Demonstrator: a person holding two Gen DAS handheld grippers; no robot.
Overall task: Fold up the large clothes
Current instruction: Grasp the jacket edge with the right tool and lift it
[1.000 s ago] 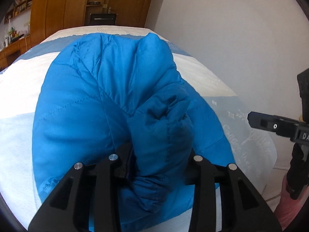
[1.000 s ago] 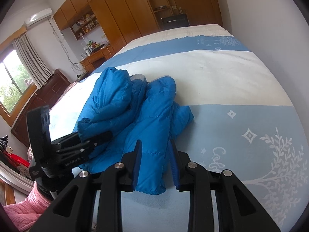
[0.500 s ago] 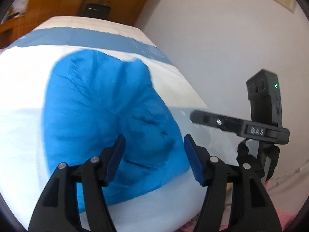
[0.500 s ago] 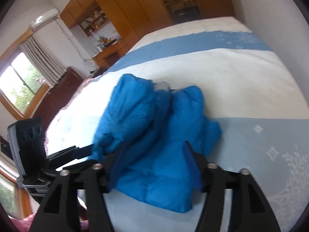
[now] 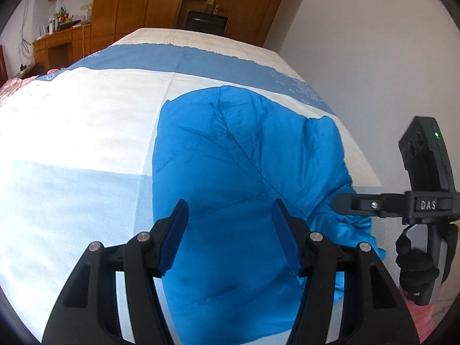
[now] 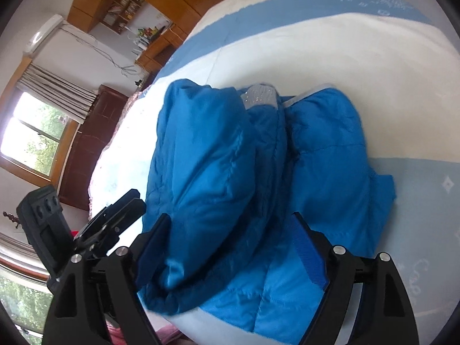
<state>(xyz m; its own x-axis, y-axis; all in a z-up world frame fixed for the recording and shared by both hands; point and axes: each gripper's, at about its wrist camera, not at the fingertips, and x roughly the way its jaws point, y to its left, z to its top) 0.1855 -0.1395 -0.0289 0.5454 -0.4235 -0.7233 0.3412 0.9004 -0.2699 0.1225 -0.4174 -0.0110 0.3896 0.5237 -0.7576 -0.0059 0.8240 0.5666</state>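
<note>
Blue puffer jacket point(image 5: 244, 172) lies folded in a bundle on the bed point(image 5: 72, 132), near its front edge and toward the wall side. From the left wrist camera it reads as one smooth quilted mound; the right wrist camera shows what that view hides, two padded lobes laid side by side with a strip of grey lining point(image 6: 260, 95) peeking out between them at the far end. The left gripper point(image 5: 230, 218) hangs released above the jacket, nothing pinched between its blue pads. The right gripper point(image 6: 230, 237) has just been opening, and its jaws stand wide astride the near lobe without pressing it. Beyond the bed, only the right view catches the window point(image 6: 31, 141) and the wall air conditioner point(image 6: 43, 33).
</note>
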